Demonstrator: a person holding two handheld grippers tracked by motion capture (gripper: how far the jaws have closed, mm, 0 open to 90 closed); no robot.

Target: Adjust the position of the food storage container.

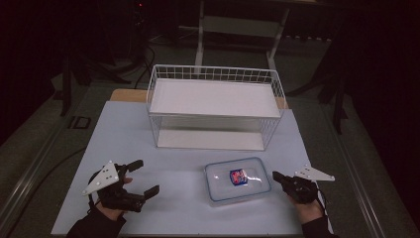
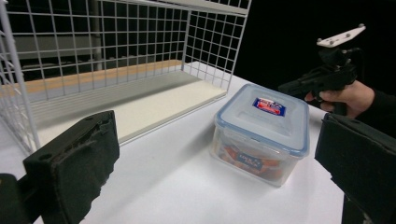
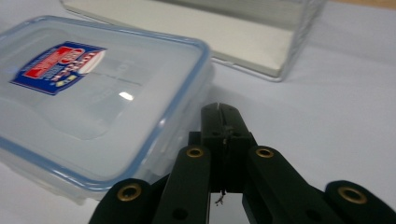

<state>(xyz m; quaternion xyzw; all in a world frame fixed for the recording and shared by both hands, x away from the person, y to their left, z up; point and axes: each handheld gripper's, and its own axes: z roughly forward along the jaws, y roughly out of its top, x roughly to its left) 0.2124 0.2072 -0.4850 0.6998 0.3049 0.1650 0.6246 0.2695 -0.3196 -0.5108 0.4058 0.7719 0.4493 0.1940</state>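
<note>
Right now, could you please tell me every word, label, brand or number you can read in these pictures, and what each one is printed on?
Nothing here can be read as text.
Blue and red sticker on the lid of the clear container: printed lettering, too blurred to read.
Blue label seen through the container's side wall: lettering too small and blurred to read.
White wire basket: no writing visible.

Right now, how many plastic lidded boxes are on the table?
1: the lidded box sits on the table's near side, in front of the wire rack, beside the right gripper.
</note>
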